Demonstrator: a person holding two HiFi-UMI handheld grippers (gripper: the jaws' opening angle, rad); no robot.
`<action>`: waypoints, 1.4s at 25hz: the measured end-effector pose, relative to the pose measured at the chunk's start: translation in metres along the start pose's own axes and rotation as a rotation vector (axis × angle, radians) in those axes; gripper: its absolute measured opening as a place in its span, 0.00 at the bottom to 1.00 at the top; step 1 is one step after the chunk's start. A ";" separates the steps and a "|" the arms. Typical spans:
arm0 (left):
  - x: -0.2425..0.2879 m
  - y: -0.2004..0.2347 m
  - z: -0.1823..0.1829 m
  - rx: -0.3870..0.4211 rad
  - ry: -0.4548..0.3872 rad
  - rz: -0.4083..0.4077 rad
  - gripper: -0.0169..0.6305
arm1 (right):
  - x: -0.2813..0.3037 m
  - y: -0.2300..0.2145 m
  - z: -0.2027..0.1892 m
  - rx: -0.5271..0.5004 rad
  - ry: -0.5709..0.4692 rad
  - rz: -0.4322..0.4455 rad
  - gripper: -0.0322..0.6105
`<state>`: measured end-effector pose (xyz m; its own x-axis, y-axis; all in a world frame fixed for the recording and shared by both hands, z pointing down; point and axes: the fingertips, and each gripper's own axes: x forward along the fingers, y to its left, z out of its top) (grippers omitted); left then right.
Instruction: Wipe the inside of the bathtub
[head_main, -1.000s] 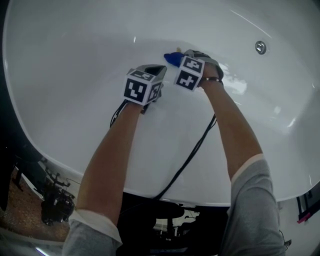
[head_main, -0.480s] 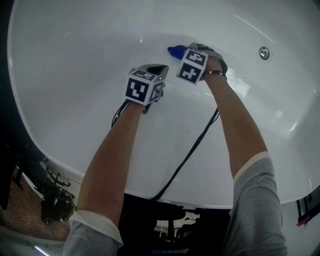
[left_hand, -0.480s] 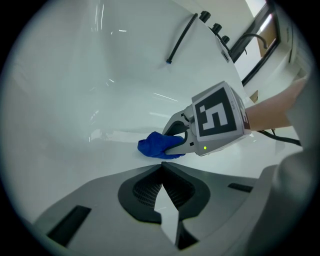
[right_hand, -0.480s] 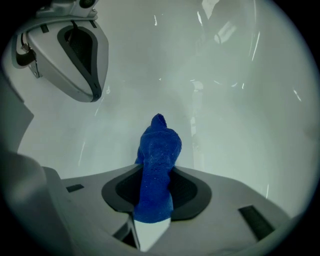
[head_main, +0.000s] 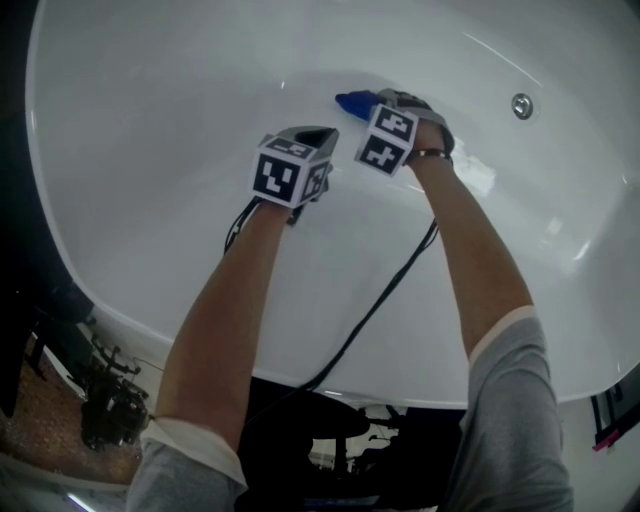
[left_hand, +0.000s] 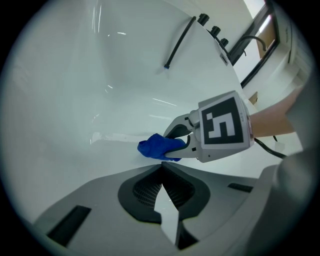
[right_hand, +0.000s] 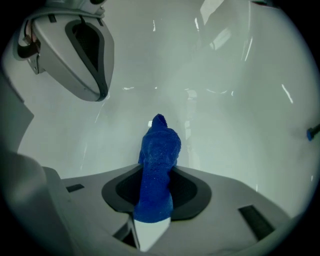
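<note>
Blue cloth (right_hand: 160, 142) clenched in the right tool (right_hand: 156, 180) touches the bathtub (head_main: 150, 150) wall, left tool (left_hand: 161, 172) closed empty; wiping seems unfinished.

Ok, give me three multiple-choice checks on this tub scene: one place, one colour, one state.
1. Where is the crumpled blue cloth? A) clamped in the right gripper B) draped over the tub's rim C) loose on the tub floor
2. The glossy oval bathtub is: A) black B) white C) green
3. The left gripper has its jaws: A) wide apart B) shut on the cloth C) together, empty

1 A: the right gripper view shows it pinched between the jaws.
2 B: white in every view.
3 C: its own view shows the tips meeting, nothing between.
</note>
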<state>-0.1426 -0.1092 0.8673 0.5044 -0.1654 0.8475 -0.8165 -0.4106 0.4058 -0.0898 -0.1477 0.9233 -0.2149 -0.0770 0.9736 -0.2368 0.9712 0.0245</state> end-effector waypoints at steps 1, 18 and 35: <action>-0.001 -0.001 0.002 0.000 -0.005 0.000 0.03 | -0.006 -0.003 0.001 0.016 -0.021 -0.011 0.26; 0.006 0.017 -0.003 -0.002 -0.010 0.038 0.03 | 0.022 -0.026 -0.003 -0.052 0.032 -0.099 0.26; 0.004 0.009 -0.002 0.007 0.000 0.030 0.03 | 0.021 0.044 -0.017 -0.178 0.065 0.049 0.26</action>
<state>-0.1486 -0.1118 0.8752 0.4799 -0.1774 0.8592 -0.8291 -0.4120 0.3780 -0.0885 -0.1027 0.9490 -0.1586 -0.0194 0.9872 -0.0547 0.9984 0.0108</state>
